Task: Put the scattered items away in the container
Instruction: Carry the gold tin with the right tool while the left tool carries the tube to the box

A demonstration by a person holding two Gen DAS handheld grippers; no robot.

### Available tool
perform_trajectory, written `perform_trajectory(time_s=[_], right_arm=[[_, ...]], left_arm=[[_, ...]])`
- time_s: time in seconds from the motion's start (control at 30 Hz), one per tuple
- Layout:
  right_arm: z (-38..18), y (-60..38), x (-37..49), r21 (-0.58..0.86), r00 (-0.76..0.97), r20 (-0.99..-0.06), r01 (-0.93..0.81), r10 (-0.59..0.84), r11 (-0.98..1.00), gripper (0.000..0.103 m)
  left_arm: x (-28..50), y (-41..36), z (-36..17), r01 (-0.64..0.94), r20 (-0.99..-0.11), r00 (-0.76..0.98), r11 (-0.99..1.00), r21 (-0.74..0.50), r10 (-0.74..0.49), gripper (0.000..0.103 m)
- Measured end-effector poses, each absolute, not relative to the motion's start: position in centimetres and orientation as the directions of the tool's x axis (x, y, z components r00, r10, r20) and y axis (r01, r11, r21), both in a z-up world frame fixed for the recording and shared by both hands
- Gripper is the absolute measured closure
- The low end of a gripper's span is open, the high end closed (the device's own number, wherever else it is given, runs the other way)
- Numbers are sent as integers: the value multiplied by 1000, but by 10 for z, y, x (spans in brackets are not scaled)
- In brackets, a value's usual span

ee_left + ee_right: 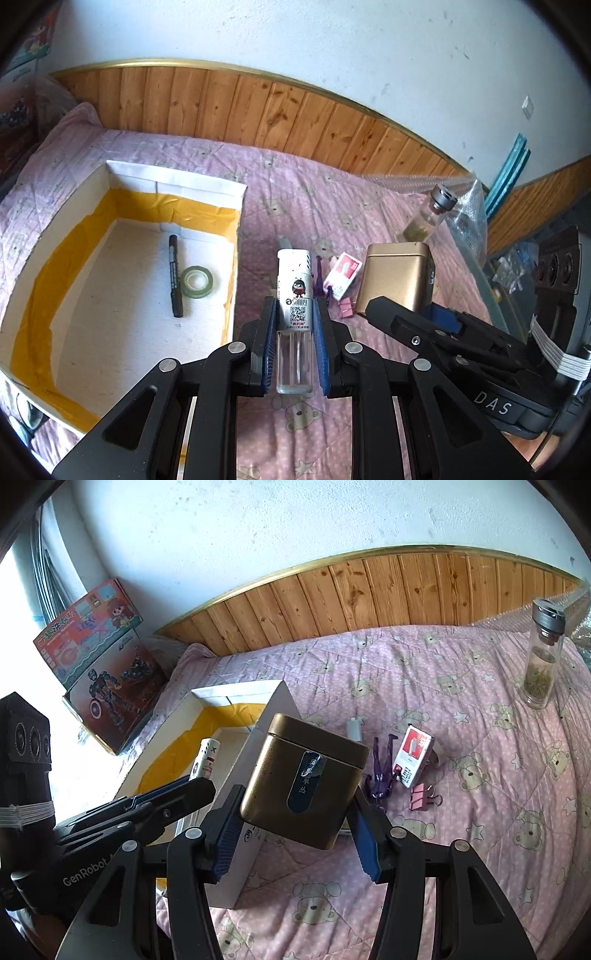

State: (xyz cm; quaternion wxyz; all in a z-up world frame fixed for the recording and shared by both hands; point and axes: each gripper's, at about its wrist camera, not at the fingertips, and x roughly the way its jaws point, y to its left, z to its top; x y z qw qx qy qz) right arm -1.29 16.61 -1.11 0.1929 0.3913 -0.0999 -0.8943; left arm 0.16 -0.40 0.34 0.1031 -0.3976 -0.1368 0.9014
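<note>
Left wrist view: left gripper [294,314] has its two blue pads clamped on one white lighter [293,291], which stands upright between the fingers with its clear tank toward the camera and its perforated cap beyond the fingertips. Left of the fingers sits one white cardboard box [236,236], open-topped, yellow tape lining its inner walls. Contents counted: one black marker pen [176,277] and one roll of green tape [197,281], lying just beside each other on the box floor. Right wrist view: right gripper [295,823] has its pads pressed on the two sides of one gold tin [306,779], lid on, tilted, held clear of the pink bear-print quilt [480,812]. Beyond and right of these fingertips, loose on the quilt: one purple figurine [382,771], one red-and-white small carton [413,757], one pink binder clip [424,797], one small grey-white item [355,728] that I cannot identify. Further right, well apart, one glass bottle [542,657] stands upright with a grey cap and dried leaves at its bottom. Left of the fingers, past the box, two printed toy boxes [99,657] lean at the wall.
</note>
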Motion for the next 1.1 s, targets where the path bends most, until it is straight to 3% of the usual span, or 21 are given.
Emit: perform_trajectory(time_s=[0.67, 1.1], right_arm=[[15, 102, 2, 242, -654, -601, 399, -460, -884, 48], [15, 57, 9, 163, -635, -586, 516, -504, -841, 48]], left_arm=[[17, -74, 25, 14, -632, -728, -916, -401, 266, 84], [16, -112, 9, 110, -676, -712, -919, -377, 192, 84]])
